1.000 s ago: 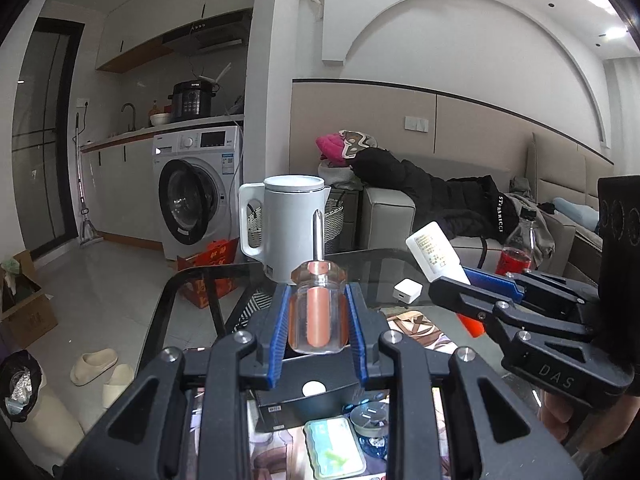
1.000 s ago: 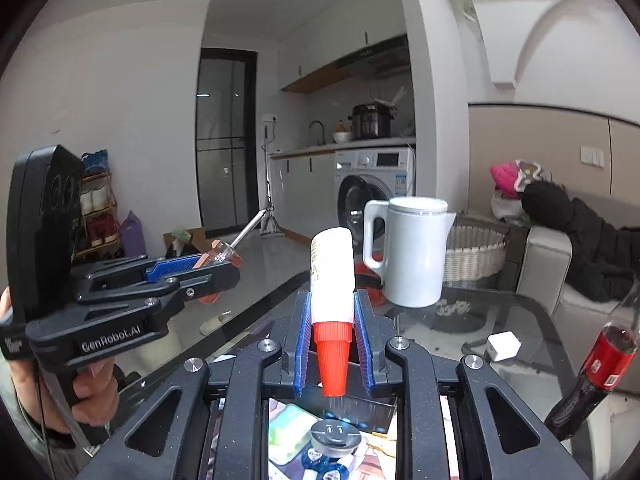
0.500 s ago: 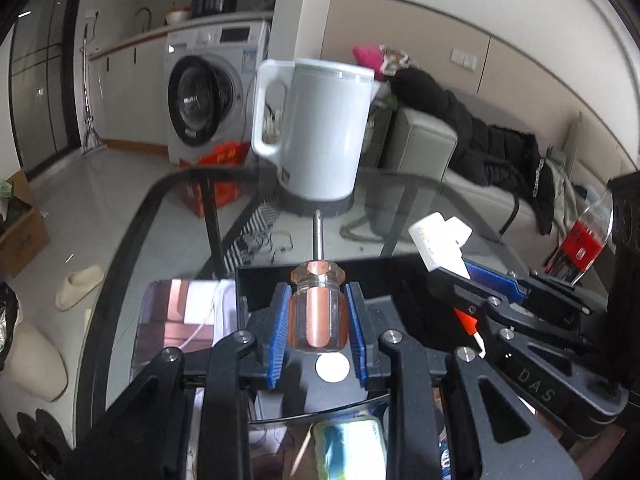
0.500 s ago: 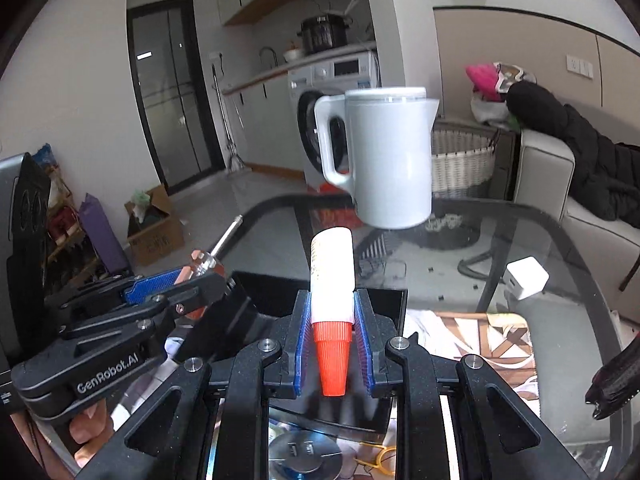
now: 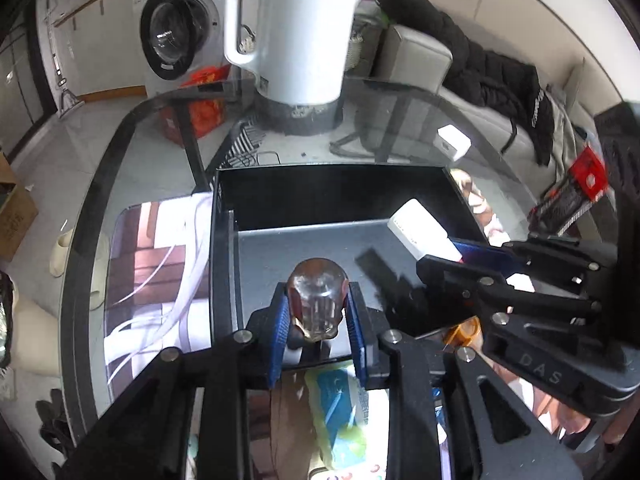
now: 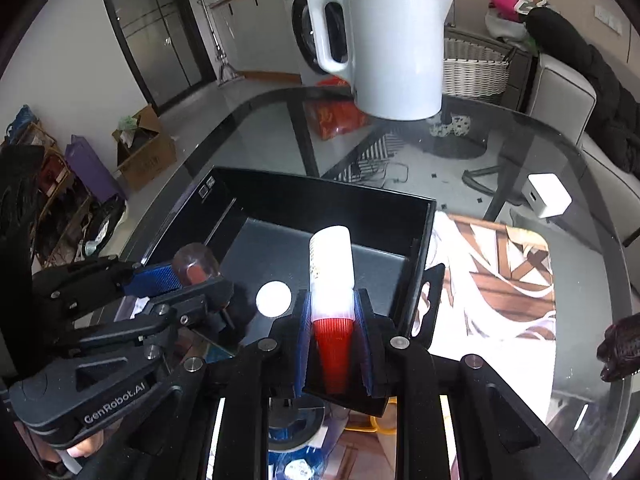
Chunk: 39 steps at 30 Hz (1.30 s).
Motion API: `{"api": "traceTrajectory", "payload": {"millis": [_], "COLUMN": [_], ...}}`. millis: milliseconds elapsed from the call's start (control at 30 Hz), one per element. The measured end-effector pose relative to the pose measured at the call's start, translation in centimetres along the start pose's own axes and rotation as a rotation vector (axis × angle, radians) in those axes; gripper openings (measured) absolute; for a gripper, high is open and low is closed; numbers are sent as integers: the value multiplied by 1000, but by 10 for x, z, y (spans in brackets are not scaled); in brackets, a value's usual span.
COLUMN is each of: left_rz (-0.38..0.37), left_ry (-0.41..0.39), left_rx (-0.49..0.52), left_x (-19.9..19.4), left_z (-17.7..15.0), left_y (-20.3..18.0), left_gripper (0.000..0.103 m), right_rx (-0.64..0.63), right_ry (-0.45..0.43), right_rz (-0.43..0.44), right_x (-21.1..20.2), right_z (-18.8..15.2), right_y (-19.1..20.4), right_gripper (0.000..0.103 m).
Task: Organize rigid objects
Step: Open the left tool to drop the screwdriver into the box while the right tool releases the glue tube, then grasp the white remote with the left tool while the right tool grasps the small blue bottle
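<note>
My left gripper (image 5: 318, 320) is shut on a screwdriver (image 5: 317, 302) with a clear orange handle, its shaft hidden, held over the near part of an open black box (image 5: 336, 184). My right gripper (image 6: 334, 320) is shut on a white tube with a red cap (image 6: 331, 268), pointing into the same box (image 6: 332, 196) over its near right side. The left gripper (image 6: 180, 280) and the screwdriver handle (image 6: 196, 266) show in the right wrist view. The right gripper (image 5: 472, 264) with the tube (image 5: 422, 232) shows in the left wrist view. A white round sticker (image 6: 273, 299) lies on the box floor.
A white kettle (image 5: 292, 36) stands behind the box on the glass table (image 5: 132, 128). A white charger block (image 6: 546, 194) lies at the right. A printed mat (image 6: 492, 280) lies beside the box. Small items (image 5: 340, 412) crowd the near edge. A cola bottle (image 5: 572, 192) is at the right.
Both grippers have tilted down and moved forward over the black box, each keeping its object. The screwdriver now points down into the box, so only its handle end shows.
</note>
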<state>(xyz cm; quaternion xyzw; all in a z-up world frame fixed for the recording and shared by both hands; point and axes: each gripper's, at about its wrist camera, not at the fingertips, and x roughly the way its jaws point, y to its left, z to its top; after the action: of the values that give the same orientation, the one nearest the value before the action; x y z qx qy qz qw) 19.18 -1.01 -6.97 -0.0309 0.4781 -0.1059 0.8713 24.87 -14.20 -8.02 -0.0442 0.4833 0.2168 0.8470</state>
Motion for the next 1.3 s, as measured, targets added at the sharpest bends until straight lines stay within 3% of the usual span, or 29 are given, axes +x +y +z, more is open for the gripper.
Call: {"api": "traceTrajectory", "payload": {"millis": [100,367,433,500,733,1000,1067,1167,1300], "left_rz": [-19,21,33,23,12,9,-18,-38,-43], "left_ry": [26,20,12,2,-33,-53,-49,-40,7], "left_rx": [-8,27,40,34,54,144,167,211,279], "left_x": [-1,-1,-4,-9,-31,-56,-60,-64,-61], "left_z": [-3,-5,-6,-7,-13,-29,-35,-48,-68], "left_y": [0,-6,-7,-5,-8,-15,-16,-18,-24], "left_gripper": [25,28,35,53,53,56,62,79,79], "right_rx": [-9,16,14,15,18,8,9,8,-22], "right_ry": [22,18,12,6,-27,-63,-62,-51,-1], "right_rz": [9,29,33,36,51,58,67,79,118], "right_x": [-3,-7,-8,-10,-29,-63,-69,-75,-70], "right_z": [-5,-12,-14,-16,-21,-38,-45,-58,-77], "right_y": [1,-2,-1,-1,-1,-10,-14,-16,-7], "right_gripper": [20,21,21,22,22,24,25,26,28]}}
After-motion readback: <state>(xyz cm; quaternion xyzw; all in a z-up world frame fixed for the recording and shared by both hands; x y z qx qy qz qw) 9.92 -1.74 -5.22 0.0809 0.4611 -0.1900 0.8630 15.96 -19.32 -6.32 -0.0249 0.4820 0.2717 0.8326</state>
